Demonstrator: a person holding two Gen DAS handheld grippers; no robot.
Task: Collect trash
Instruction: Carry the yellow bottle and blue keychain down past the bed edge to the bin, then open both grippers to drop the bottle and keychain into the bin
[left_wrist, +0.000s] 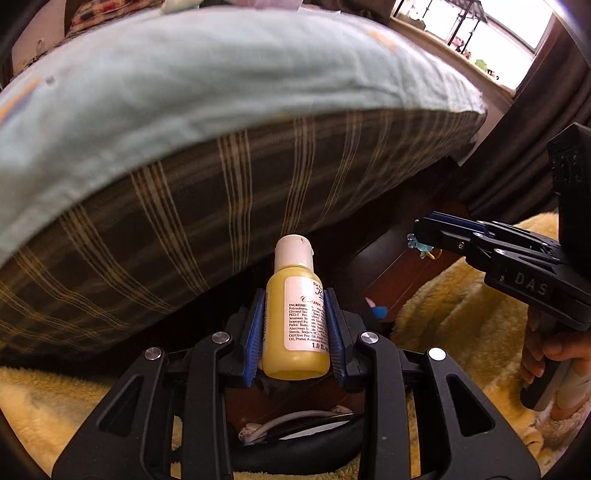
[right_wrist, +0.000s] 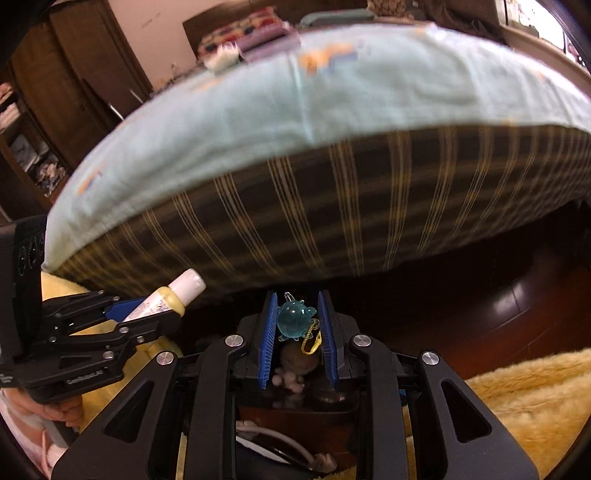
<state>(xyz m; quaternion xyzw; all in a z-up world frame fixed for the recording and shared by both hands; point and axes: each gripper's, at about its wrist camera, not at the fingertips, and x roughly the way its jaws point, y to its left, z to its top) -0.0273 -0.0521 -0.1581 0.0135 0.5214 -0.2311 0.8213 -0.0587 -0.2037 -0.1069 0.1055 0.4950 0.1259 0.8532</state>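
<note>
The left gripper (left_wrist: 295, 325) has its jaws clamped on a yellow bottle (left_wrist: 295, 325), white cap toward the bed (left_wrist: 184, 110). The right gripper (right_wrist: 297, 325) has its jaws closed on a small teal toy (right_wrist: 293, 321) above the dark floor (right_wrist: 480, 306).

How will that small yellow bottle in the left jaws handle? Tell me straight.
The yellow bottle looks like smooth, rounded plastic, so it may slip or twist between the ribbed pads of the left gripper. Its label reads 1.0 fl, so it is probably light. Set down on its side, it would likely roll.
</note>
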